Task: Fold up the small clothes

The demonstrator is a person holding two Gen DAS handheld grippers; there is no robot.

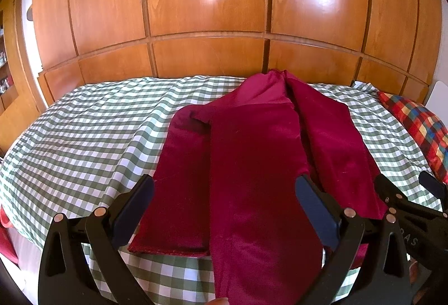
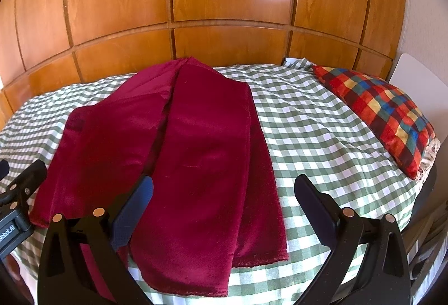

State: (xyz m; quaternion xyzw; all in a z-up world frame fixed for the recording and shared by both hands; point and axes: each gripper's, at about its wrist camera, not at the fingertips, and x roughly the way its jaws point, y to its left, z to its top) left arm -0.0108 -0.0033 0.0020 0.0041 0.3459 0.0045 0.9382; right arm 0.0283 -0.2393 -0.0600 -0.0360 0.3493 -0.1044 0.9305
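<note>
A dark red velvet garment (image 1: 252, 154) lies lengthwise on the green-and-white checked bedspread (image 1: 92, 137), in long overlapping panels. Its near end hangs over the front edge of the bed. My left gripper (image 1: 225, 189) is open, its fingers standing either side of the middle panel without pinching it. My right gripper (image 1: 407, 183) shows at the garment's right edge. In the right wrist view the garment (image 2: 196, 165) fills the left half. There my right gripper (image 2: 225, 189) is open over its right panel and hem. My left gripper (image 2: 19, 168) peeks in at the far left.
A wooden panelled wall (image 1: 210, 25) rises directly behind the bed. A pillow with red, blue and yellow checks (image 2: 386, 114) lies at the right end, with a white chair back (image 2: 411, 72) beyond it. Bare bedspread (image 2: 322, 137) lies between garment and pillow.
</note>
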